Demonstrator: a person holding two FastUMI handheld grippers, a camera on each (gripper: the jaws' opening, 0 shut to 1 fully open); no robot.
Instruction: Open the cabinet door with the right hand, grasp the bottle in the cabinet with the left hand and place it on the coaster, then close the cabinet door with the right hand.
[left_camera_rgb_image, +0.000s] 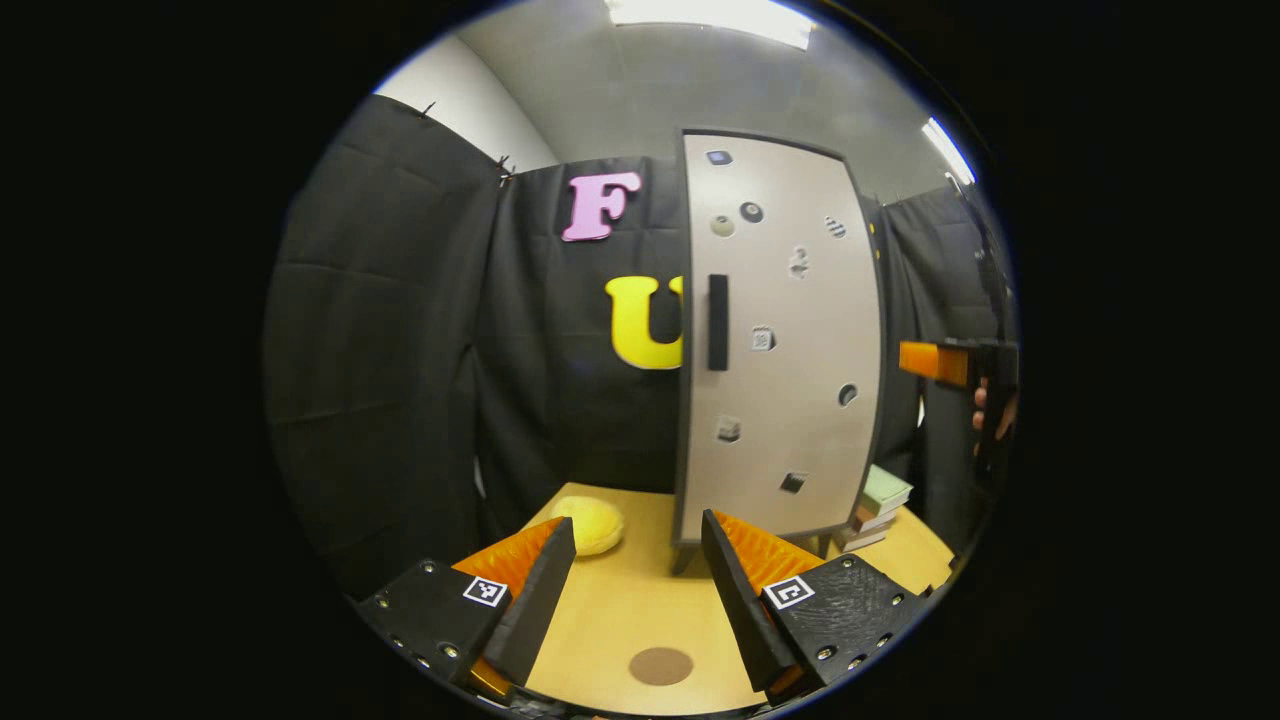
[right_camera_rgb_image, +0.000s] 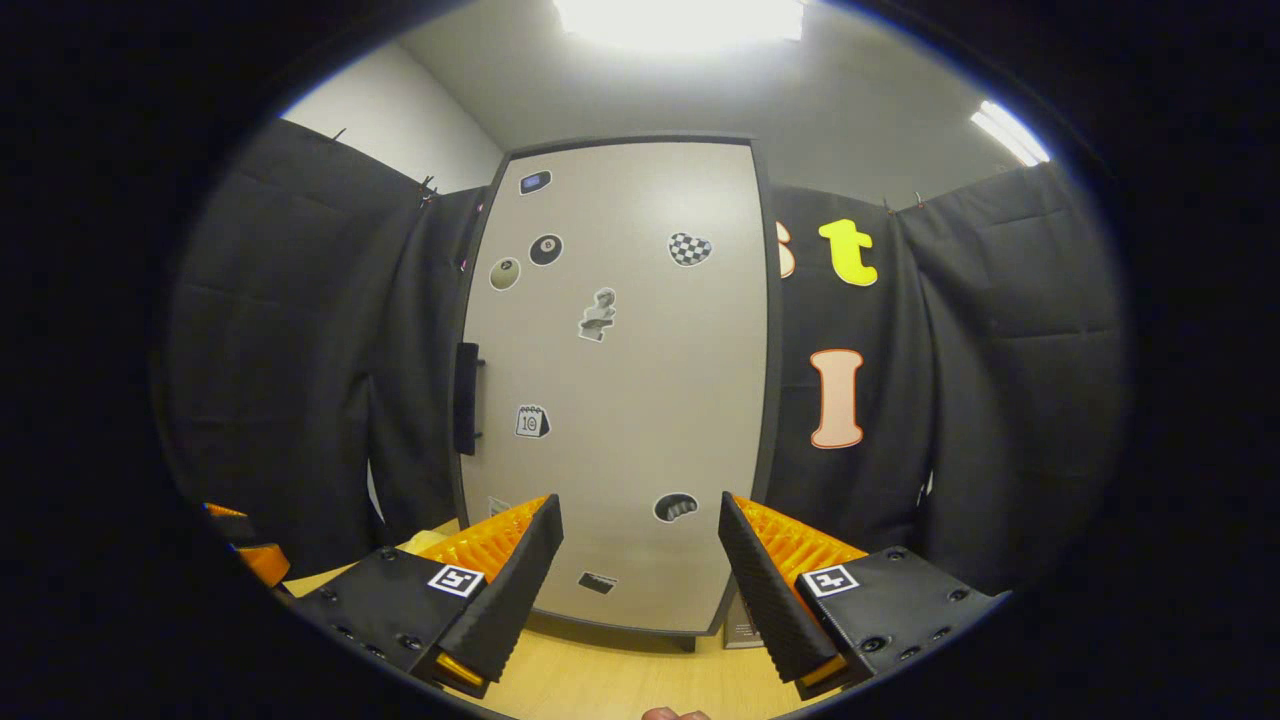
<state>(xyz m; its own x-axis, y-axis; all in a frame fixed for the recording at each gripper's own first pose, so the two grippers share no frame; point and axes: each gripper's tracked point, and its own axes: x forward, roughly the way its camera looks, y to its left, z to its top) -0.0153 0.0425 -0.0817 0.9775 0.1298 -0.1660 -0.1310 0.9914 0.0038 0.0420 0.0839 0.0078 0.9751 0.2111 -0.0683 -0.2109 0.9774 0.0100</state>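
Observation:
A tall pale cabinet (left_camera_rgb_image: 780, 340) stands on the wooden table (left_camera_rgb_image: 640, 600), its sticker-covered door (right_camera_rgb_image: 620, 380) shut, with a dark vertical handle (left_camera_rgb_image: 717, 322) at its left edge. The handle (right_camera_rgb_image: 466, 398) also shows in the right gripper view. A round brown coaster (left_camera_rgb_image: 660, 666) lies on the table close in front of my left gripper (left_camera_rgb_image: 638, 545), which is open and empty. My right gripper (right_camera_rgb_image: 640, 525) is open, facing the door with a gap between them. In the left gripper view it shows at the far right (left_camera_rgb_image: 945, 362), held by a hand. The bottle is hidden.
A soft yellow object (left_camera_rgb_image: 592, 524) lies on the table left of the cabinet. A stack of books (left_camera_rgb_image: 875, 508) sits at the cabinet's right side. Black cloth walls close the booth behind and to both sides.

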